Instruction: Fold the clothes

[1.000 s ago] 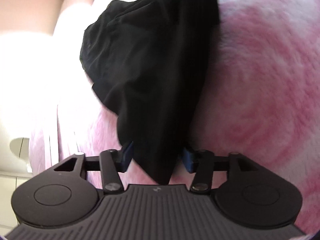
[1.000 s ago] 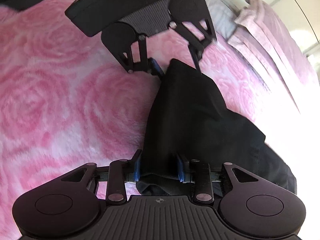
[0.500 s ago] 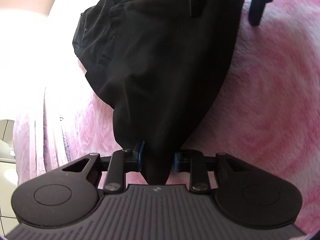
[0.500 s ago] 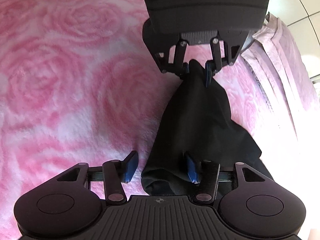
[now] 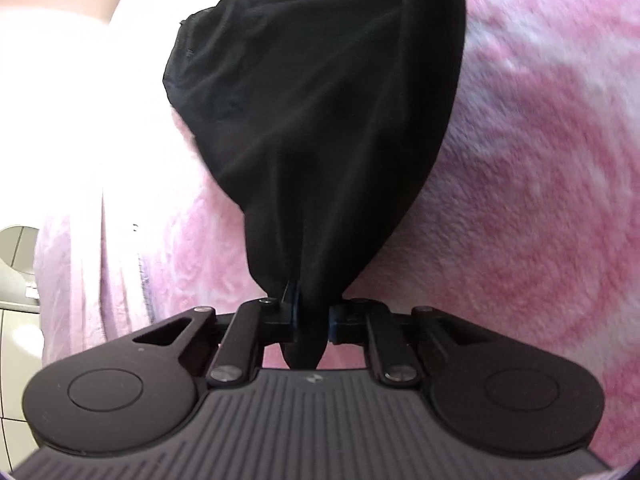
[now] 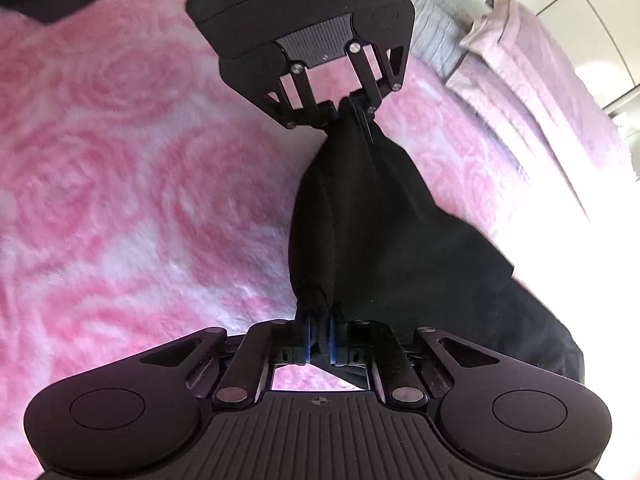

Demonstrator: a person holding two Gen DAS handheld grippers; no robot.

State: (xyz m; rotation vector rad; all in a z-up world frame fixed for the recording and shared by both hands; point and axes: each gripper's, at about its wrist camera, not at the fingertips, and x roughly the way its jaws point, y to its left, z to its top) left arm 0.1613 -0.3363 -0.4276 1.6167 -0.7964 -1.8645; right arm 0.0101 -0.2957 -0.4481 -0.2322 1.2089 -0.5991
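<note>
Both grippers, left gripper [image 5: 312, 316] and right gripper [image 6: 319, 338], have now pinched one black garment [image 6: 360, 216].

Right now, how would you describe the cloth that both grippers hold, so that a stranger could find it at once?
Look at the pink blanket with rose swirls that covers the bed. Above it hangs a black garment, pinched between the left gripper and the right gripper. It is the only dark cloth stretched between two tools; the paler pink fabric at the edge lies untouched.

left gripper [image 5: 312, 316] | matte black, ribbed body | blue-padded jaws | silver screws (right gripper [image 6: 319, 338] alike)
</note>
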